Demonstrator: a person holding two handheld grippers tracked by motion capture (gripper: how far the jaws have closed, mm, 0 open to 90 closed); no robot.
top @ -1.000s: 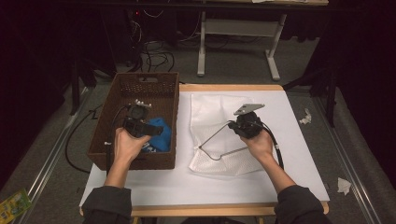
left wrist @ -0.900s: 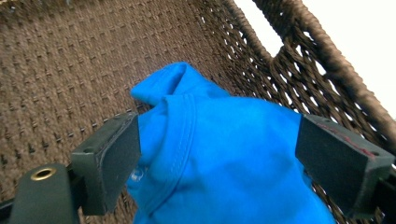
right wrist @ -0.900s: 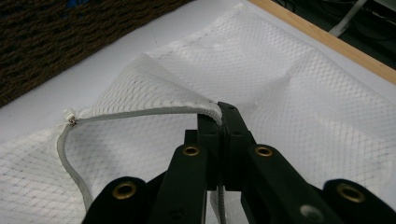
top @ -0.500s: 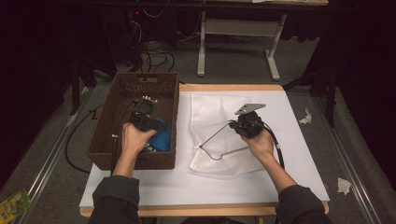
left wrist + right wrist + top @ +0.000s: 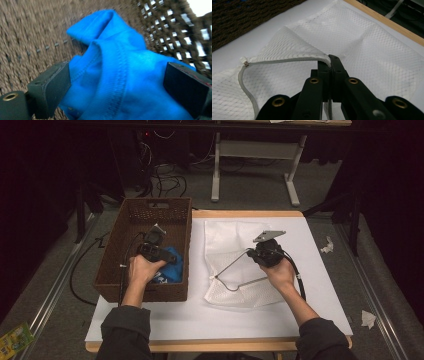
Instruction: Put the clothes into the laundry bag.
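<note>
The right gripper (image 5: 329, 62) pinched the mesh bag's (image 5: 235, 247) zipper edge up. The left gripper (image 5: 117, 82), jaws just opened wide, straddled the blue cloth (image 5: 120, 75) in the basket (image 5: 115, 255); it should close deep on a thick fold.

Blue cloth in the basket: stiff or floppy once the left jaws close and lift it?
Probably floppy: the blue cloth lies crumpled in soft folds with a stitched hem, so it should drape and sag. Likely light for its bulk. The knit looks unlikely to slip, though a fold could snag the woven basket.
</note>
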